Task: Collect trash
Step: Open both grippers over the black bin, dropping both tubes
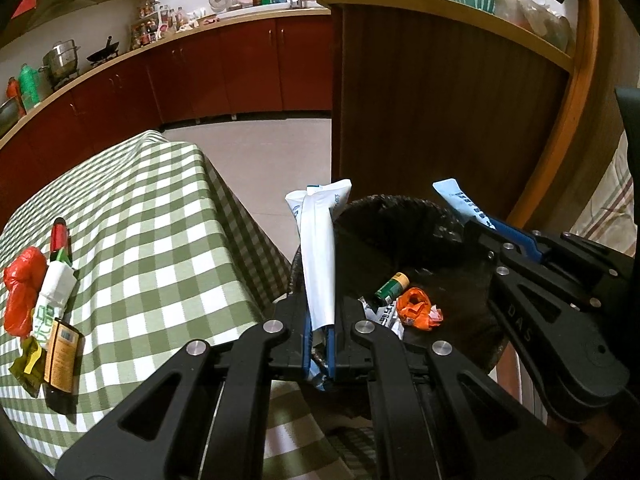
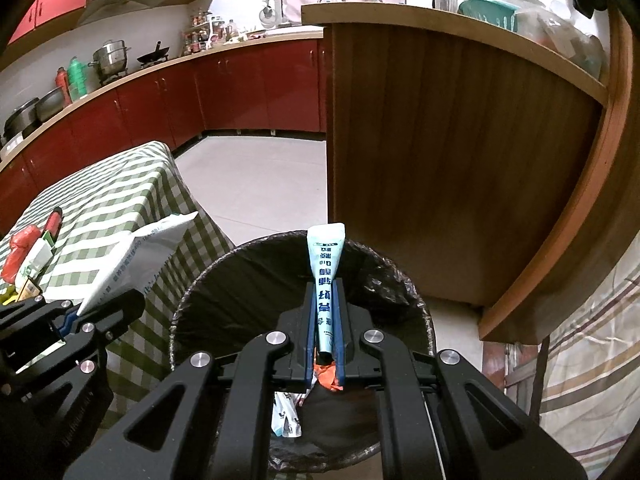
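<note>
My left gripper [image 1: 318, 308] is shut on a white plastic packet [image 1: 318, 248] and holds it upright at the left rim of the black-lined trash bin [image 1: 400, 204]. My right gripper [image 2: 325, 292] is shut on a light blue tube [image 2: 326, 258] and holds it over the bin [image 2: 248, 256]. It also shows in the left wrist view [image 1: 478, 224] with the tube [image 1: 460, 200]. In the bin lie a green bottle [image 1: 391, 288], an orange wrapper [image 1: 418, 308] and white paper [image 1: 386, 316]. The white packet also shows in the right wrist view [image 2: 136, 260].
A green checked table [image 1: 160, 220] stands left of the bin. On it lie a red bag [image 1: 22, 292], a white-green packet [image 1: 54, 296], a brown bottle [image 1: 62, 356], a red-topped bottle [image 1: 59, 236] and a yellow-green wrapper [image 1: 28, 364]. A wooden counter [image 1: 440, 100] stands behind the bin.
</note>
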### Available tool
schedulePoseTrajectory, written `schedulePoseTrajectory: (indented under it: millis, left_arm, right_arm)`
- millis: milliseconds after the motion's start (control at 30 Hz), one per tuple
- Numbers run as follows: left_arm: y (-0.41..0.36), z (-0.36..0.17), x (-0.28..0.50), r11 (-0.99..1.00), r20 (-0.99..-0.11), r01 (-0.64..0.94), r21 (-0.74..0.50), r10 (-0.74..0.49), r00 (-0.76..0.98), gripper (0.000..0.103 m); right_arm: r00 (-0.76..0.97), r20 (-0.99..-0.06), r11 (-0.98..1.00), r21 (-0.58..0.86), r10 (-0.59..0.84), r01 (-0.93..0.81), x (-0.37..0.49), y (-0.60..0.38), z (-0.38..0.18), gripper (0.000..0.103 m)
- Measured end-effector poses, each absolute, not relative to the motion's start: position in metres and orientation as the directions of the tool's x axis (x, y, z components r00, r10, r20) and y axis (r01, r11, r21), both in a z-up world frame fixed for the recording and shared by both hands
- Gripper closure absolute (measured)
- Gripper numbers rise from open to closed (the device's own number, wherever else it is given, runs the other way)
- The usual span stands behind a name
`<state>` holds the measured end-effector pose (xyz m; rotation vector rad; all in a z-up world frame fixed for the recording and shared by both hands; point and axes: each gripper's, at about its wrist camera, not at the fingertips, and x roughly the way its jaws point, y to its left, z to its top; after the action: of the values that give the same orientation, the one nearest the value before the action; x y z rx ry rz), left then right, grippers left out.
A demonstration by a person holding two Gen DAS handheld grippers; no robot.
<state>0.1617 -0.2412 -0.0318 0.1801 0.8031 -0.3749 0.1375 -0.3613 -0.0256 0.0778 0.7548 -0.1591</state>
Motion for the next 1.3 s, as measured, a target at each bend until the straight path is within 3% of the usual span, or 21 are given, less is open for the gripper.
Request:
schedulePoseTrajectory:
  millis: [233, 567, 667, 733, 833, 1000, 1300]
  left_arm:
    - [-0.25, -0.037, 0.166, 0.913, -0.746, 0.407, 0.004, -0.268, 0.61, 0.097]
    - [-0.25, -0.041, 0.168, 0.919, -0.76, 0.394, -0.019, -0.27, 0.592, 0.08]
    - [-0.248, -0.038, 0.166, 0.92, -0.756, 0.391, -0.015, -0.267, 0.598, 0.08]
    - [-0.245, -0.036, 0.165, 0.922, -0.751, 0.387, -0.011, -0.264, 0.605, 0.077]
    - [-0.237, -0.031, 0.163, 0.928, -0.742, 0.373, -0.014, -0.259, 0.618, 0.065]
    - [-0.225, -0.022, 0.159, 0.935, -0.728, 0.354, -0.022, -0.258, 0.636, 0.064]
    - [-0.191, -0.007, 0.149, 0.952, -0.707, 0.307, -0.007, -0.222, 0.672, 0.054]
  right_arm:
    - [0.715, -0.689, 0.984, 0.017, -0.117, 0.177, 0.141, -0.366, -0.027, 0.095]
    - [0.703, -0.702, 0.981, 0.032, -0.114, 0.19, 0.144, -0.37, -0.03, 0.093]
    - [0.703, -0.701, 0.981, 0.027, -0.118, 0.191, 0.144, -0.369, -0.03, 0.092]
    - [0.704, -0.7, 0.981, 0.025, -0.121, 0.193, 0.144, -0.368, -0.029, 0.086]
    - [0.71, -0.692, 0.98, 0.017, -0.132, 0.199, 0.143, -0.365, -0.026, 0.073]
    - [0.716, -0.686, 0.981, 0.012, -0.131, 0.191, 0.142, -0.359, -0.022, 0.07]
    - [0.733, -0.669, 0.986, 0.004, -0.12, 0.165, 0.139, -0.335, -0.01, 0.059]
